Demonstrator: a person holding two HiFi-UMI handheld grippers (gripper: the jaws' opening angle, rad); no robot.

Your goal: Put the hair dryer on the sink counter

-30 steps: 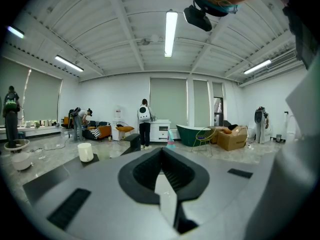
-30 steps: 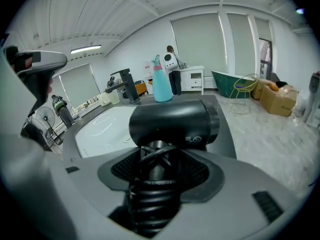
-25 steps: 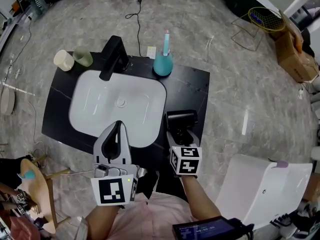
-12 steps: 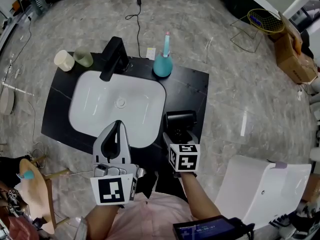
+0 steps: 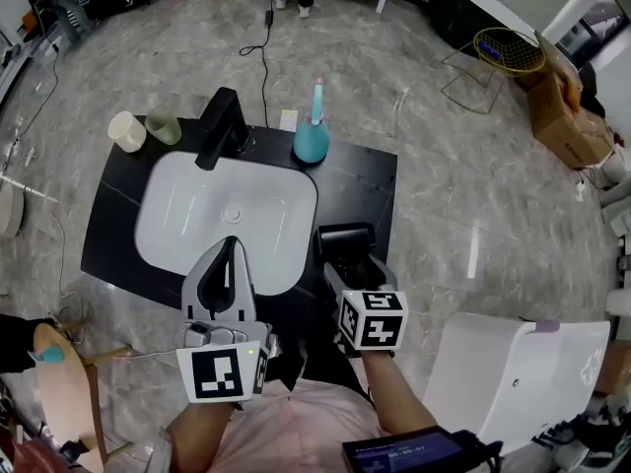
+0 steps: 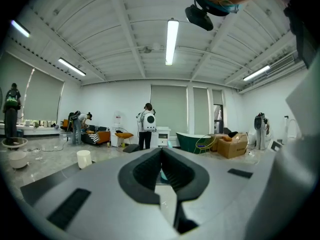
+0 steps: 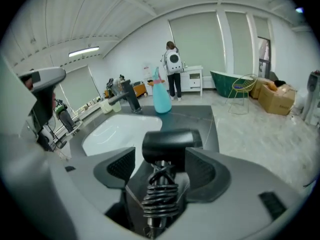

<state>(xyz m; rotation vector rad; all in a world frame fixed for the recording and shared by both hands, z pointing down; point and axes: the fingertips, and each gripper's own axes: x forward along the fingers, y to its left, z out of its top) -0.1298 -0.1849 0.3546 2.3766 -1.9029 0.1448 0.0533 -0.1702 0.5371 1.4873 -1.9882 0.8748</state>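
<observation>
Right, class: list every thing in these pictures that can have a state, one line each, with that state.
Hair dryer: lying on the counter, cord coiled round its handle.
Right gripper: jaws opening either side of the hair dryer, pads off it.
Left gripper: shut, empty.
Faucet: no water running.
Teal bottle: upright.
Cream cup: upright.
Green cup: upright.

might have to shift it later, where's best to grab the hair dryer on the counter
Probably the handle, approached from the counter's near edge. The hair dryer lies flat, handle toward the person, its wider barrel crosswise at the far end. Grip between the coiled cord and barrel. The right gripper's opening jaws straddle that spot.
</observation>
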